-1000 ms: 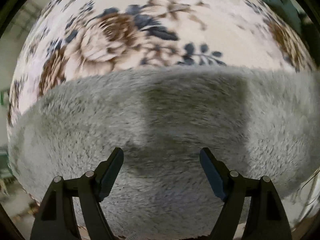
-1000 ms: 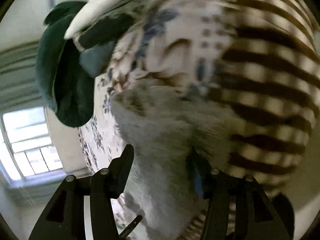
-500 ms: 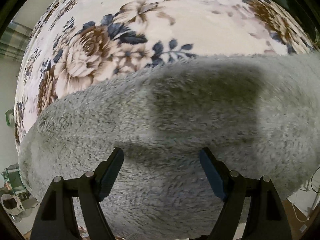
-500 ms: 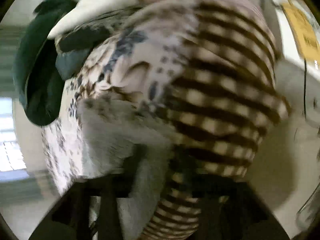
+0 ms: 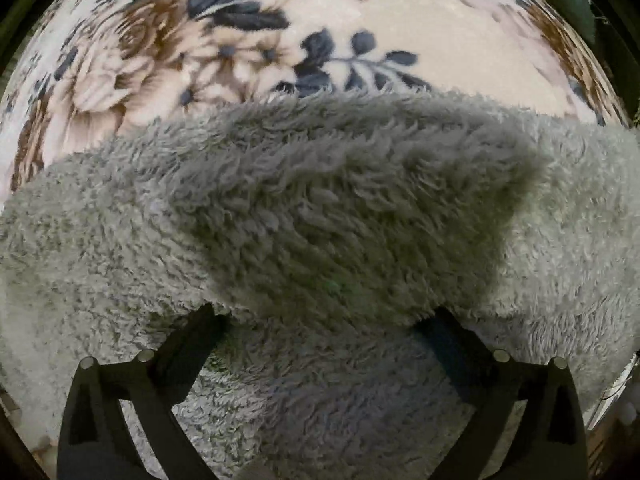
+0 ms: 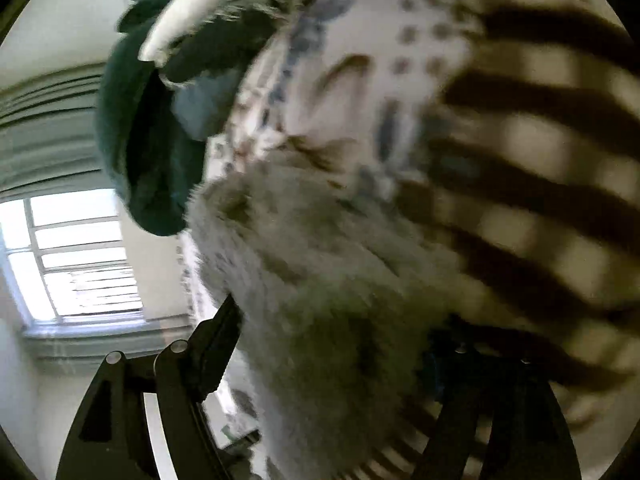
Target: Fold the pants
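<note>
The fluffy grey pants (image 5: 340, 220) lie on a floral blanket (image 5: 240, 40) and fill the lower part of the left wrist view. My left gripper (image 5: 324, 328) is open, its fingers pressed into the fleece with a raised fold of it between them. In the right wrist view, which is blurred, the grey pants (image 6: 320, 280) run between the fingers of my right gripper (image 6: 332, 344). Its jaws stand wide apart on either side of the fleece.
A brown-and-cream striped cloth (image 6: 540, 160) lies right of the pants. A dark green garment (image 6: 136, 140) and a white item (image 6: 192, 12) sit at the far end of the bed. A window (image 6: 80, 256) is at the left.
My left gripper has dropped down into the pants, and a fold of fleece now bulges between its fingers. The right view swung about and the fleece now sits deeper between the right fingers.
</note>
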`<state>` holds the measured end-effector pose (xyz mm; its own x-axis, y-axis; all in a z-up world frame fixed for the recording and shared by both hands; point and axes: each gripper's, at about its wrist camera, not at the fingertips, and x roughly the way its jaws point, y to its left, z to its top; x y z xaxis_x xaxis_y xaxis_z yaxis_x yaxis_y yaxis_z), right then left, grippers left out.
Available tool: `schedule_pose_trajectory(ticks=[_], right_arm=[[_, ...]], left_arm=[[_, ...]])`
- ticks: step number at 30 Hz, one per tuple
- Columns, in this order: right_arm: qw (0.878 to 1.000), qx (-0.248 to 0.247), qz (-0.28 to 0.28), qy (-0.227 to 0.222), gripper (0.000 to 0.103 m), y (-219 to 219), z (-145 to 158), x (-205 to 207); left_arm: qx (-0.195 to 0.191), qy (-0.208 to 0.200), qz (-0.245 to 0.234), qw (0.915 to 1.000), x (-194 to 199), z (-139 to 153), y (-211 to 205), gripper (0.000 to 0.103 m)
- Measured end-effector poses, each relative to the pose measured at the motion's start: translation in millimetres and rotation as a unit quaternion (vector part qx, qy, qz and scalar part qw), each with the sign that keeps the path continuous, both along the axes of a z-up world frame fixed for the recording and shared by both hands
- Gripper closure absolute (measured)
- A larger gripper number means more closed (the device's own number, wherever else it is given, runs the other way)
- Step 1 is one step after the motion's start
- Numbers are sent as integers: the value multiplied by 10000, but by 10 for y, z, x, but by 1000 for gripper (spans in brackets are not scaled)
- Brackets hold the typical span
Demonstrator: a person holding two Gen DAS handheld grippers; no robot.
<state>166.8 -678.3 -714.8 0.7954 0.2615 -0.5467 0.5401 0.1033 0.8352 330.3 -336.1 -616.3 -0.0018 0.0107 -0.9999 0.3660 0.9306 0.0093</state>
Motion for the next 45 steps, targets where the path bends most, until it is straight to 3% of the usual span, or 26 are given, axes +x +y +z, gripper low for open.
schedule_pose_trajectory(ticks=[5,6,7,8,13,21,26,30,34,40,42,44,45], right_arm=[[9995,148,-4,-279,25,-3,-123,299],[9997,105,24,-240,35,9,-103,330],[9997,80,-23,-214,65,18,-82,350],[9997,117,-97,-194,74,21,-55,350],[9992,-196,-332,-98,76,69,370,356],[9927,-1130,331,-271,76,607,1509,831],[9800,-1650,1019,-449,76,1460,2176,1292],[9659,-1948,1649,-428,76,2439,2407,1552],[9474,-2160,2355,-205,76,3529,2255,1848],[9085,-2414,3336,708,76,4965,1403,2161],[8885,-2488,3643,1262,68,5359,1122,2212],[8578,-2444,4210,1651,55,5728,933,2266],[8481,-2335,4470,1628,40,5870,916,2273]], left_arm=[[20,-351,8,9994,-136,29,-21,0],[34,-367,13,9993,-163,56,-37,0],[26,-363,38,9993,-186,90,-48,0],[-35,-381,74,9992,-208,141,-53,0],[-405,-598,225,9971,-203,552,84,0],[-817,-1155,835,9864,-122,1367,889,0],[-988,-1354,1479,9747,-110,1620,1650,0],[-913,-1498,2098,9619,-179,1746,2483,0],[-759,-1545,2552,9514,-347,1756,3200,0],[-374,-1508,3152,9362,-638,1598,4227,0],[-296,-1469,3349,9303,-725,1554,4496,0],[-261,-1408,3554,9237,-806,1511,4727,0],[-259,-1376,3656,9202,-851,1491,4835,0]])
